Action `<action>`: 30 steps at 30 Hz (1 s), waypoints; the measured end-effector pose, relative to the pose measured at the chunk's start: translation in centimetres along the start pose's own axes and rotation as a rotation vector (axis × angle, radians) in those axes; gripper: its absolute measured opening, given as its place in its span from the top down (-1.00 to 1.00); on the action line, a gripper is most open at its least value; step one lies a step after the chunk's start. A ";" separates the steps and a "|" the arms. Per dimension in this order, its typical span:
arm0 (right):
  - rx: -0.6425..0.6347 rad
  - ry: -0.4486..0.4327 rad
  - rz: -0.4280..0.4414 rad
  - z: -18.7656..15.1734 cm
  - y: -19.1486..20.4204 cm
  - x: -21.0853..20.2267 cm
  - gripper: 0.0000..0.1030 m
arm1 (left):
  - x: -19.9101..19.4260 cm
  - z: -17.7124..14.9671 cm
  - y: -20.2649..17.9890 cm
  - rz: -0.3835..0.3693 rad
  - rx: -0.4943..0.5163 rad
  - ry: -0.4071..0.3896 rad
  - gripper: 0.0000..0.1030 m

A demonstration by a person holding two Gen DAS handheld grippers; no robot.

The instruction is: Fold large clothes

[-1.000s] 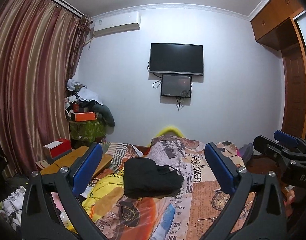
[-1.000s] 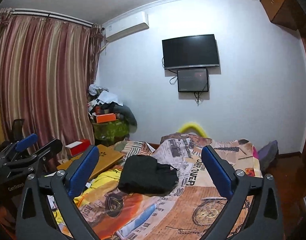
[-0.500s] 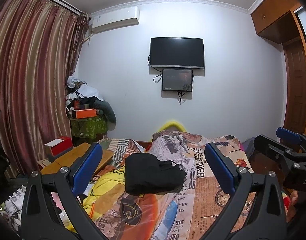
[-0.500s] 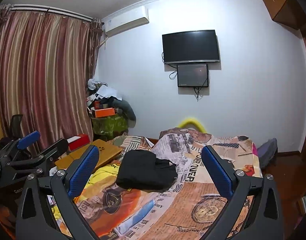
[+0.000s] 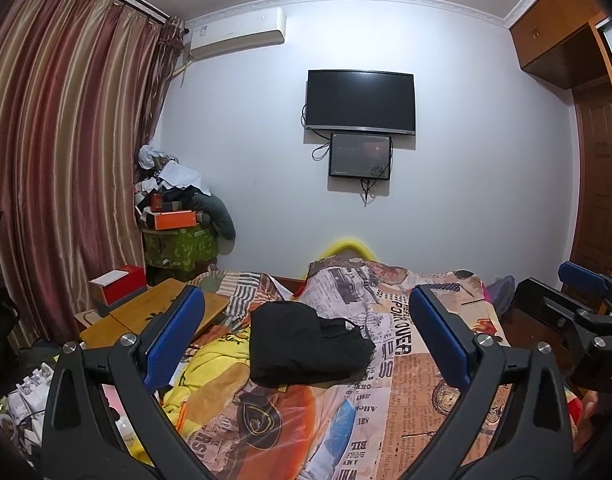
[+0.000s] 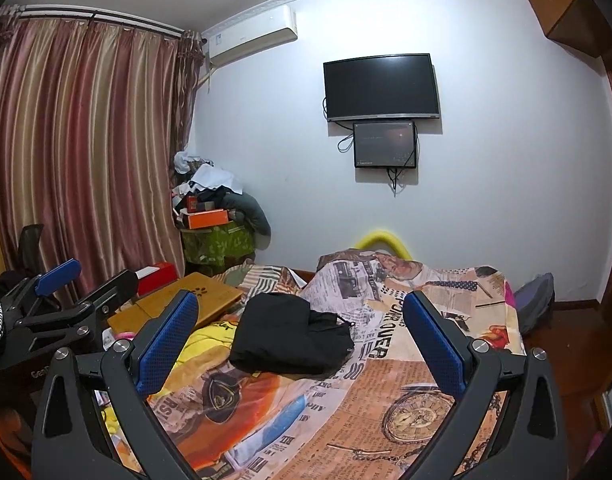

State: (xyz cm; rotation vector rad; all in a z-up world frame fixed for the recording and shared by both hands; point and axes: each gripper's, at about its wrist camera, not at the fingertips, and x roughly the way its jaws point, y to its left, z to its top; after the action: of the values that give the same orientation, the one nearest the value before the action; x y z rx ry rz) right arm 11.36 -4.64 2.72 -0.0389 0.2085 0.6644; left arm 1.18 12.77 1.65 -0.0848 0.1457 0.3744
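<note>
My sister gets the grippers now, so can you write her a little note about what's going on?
Left gripper: open, empty, held above the bed.
Right gripper: open, empty, also above the bed.
The black garment lies in a bundled heap on the printed bedspread, ahead of both grippers, touched by neither. A yellow garment lies crumpled beside it, toward the wooden tray.
Done: no neat fold visible.
Left: probably spread the black garment flat, then fold it.

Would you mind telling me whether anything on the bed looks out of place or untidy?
The black garment lies in a crumpled heap on the patterned bedspread, not spread flat. A yellow cloth is bunched at the bed's left edge. Nothing looks spilled or damaged.
</note>
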 end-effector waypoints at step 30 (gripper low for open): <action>0.014 -0.007 -0.007 0.2 0.0 -0.5 -0.97 | -0.1 -0.1 0.4 -0.058 -0.031 0.032 -0.99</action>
State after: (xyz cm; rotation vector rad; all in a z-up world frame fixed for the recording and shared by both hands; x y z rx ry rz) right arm 11.01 -4.94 2.97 -0.0240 0.2059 0.6563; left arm 0.92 13.10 1.57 -0.1258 0.1687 0.3175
